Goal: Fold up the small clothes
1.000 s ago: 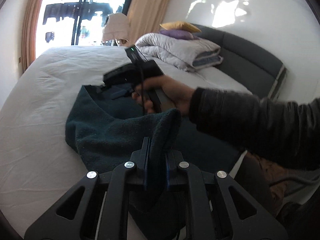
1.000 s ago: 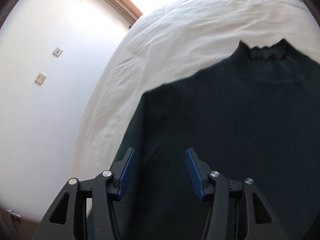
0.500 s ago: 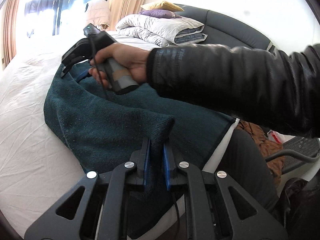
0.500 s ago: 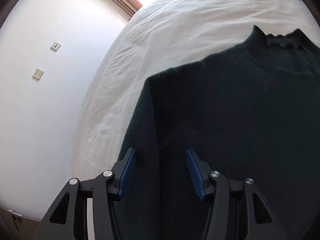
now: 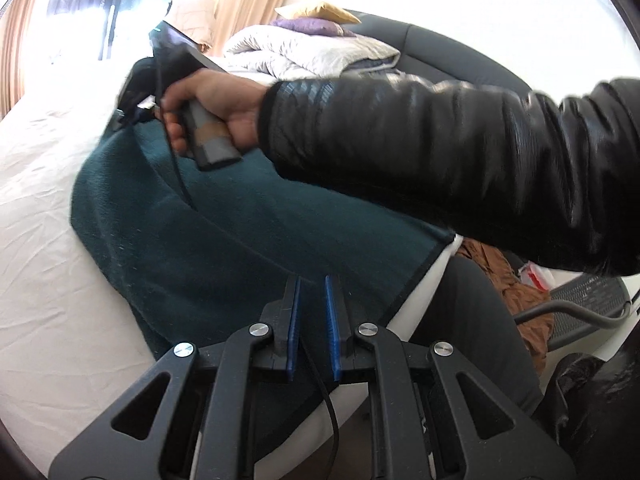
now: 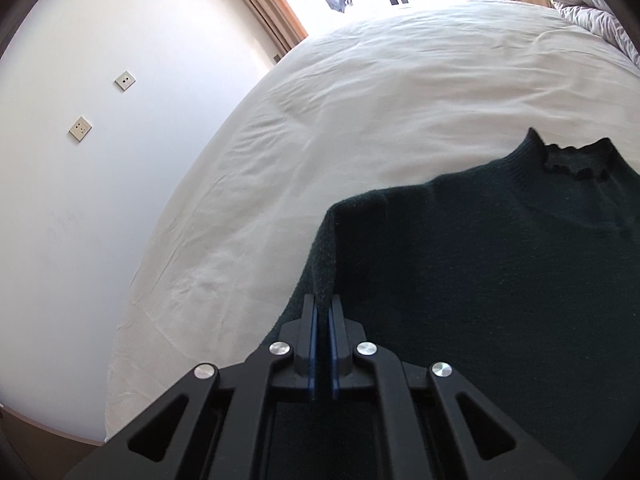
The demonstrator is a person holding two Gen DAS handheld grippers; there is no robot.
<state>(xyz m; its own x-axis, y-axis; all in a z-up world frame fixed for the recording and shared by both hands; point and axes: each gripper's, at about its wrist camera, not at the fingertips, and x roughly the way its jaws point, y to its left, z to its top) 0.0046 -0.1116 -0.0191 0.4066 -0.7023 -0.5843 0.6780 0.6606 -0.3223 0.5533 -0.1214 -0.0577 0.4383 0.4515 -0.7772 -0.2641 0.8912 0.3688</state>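
A dark teal sweater lies flat on the white bed, its frilled collar toward the far side. My left gripper hovers just above the sweater's near hem with its jaws slightly parted and nothing between them. My right gripper is shut on the sweater's folded left edge near the shoulder. In the left wrist view the right gripper's handle shows in the person's hand at the far end of the sweater.
A folded grey quilt with purple and yellow pillows lies at the bed's head by a dark headboard. A white wall with sockets borders the bed. The bed's near edge and the person's leg are at right.
My left gripper let go of the sweater fold and opened slightly; the fabric now lies flat. My right gripper closed on the sweater's left edge, having been wide open.
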